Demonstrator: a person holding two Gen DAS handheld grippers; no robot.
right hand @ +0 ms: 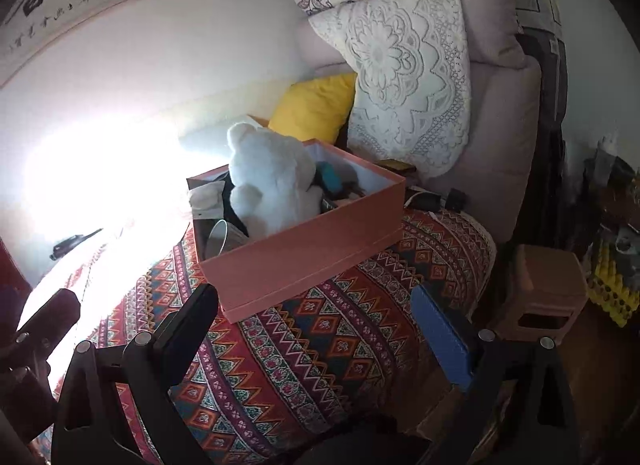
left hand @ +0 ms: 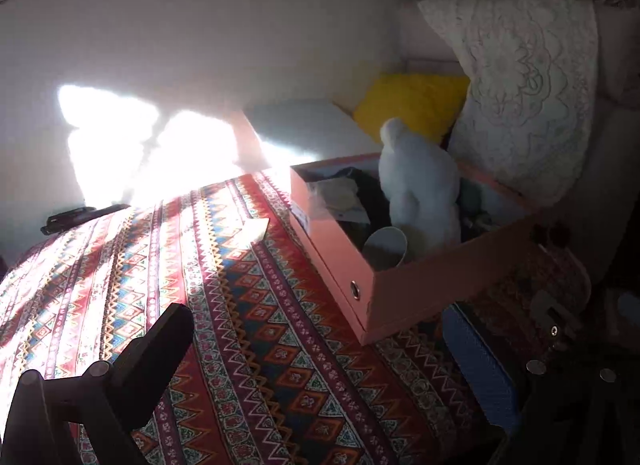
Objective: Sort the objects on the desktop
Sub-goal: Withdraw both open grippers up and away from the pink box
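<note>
A pink box [left hand: 400, 285] [right hand: 304, 261] stands on the patterned tablecloth [left hand: 248, 345] [right hand: 328, 345]. In it sit a white plush bear [left hand: 420, 189] [right hand: 272, 185], a paper cup [left hand: 386, 247] [right hand: 218, 239] on its side, and dark and teal items. A small white piece [left hand: 254, 231] lies on the cloth left of the box. A black flat object [left hand: 80, 217] [right hand: 74, 243] rests at the far left edge. My left gripper [left hand: 320, 353] hovers open over the cloth, short of the box. My right gripper [right hand: 316, 335] is open too, just in front of the box.
The box lid [left hand: 304, 133] leans behind the box. A yellow cushion [right hand: 316, 109], a lace pillow [right hand: 408, 77] and a sofa back stand beyond. A brown stool [right hand: 540, 297] sits right of the table. Strong sun glare washes out the far left cloth.
</note>
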